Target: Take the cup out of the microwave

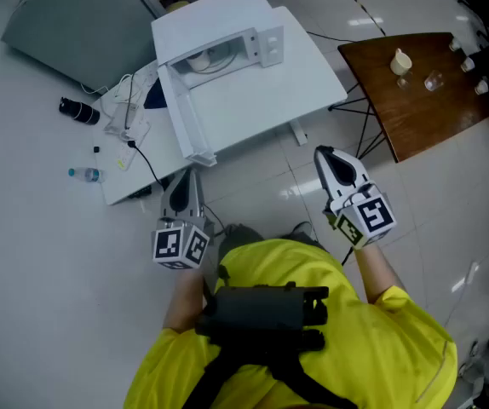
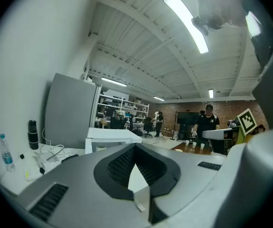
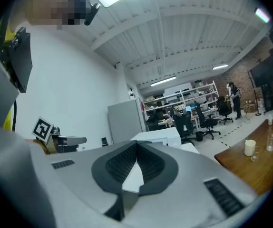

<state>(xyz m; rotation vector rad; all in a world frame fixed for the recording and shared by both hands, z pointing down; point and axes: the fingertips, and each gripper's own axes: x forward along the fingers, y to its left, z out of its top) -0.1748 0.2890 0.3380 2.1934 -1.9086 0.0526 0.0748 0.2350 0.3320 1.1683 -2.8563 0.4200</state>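
Hovering well short of the microwave (image 1: 215,20) at 12 o'clock with left gripper (image 1: 184,175) and right gripper (image 1: 324,152) both pressed together and empty, risks clipping the open door (image 1: 181,114) or toppling the cup (image 1: 202,59), seemingly inside the cavity, if reached for without spreading first.

We wear a yellow short-sleeved shirt (image 1: 364,339), with a boxy black device (image 1: 266,312) on black straps (image 1: 227,373) behind the grippers. Our left gripper (image 1: 186,175) and right gripper (image 1: 325,153) are pale grey shells with ribbed black pads (image 2: 120,167); at each one's rear sits a black-and-white marker cube (image 1: 181,245).
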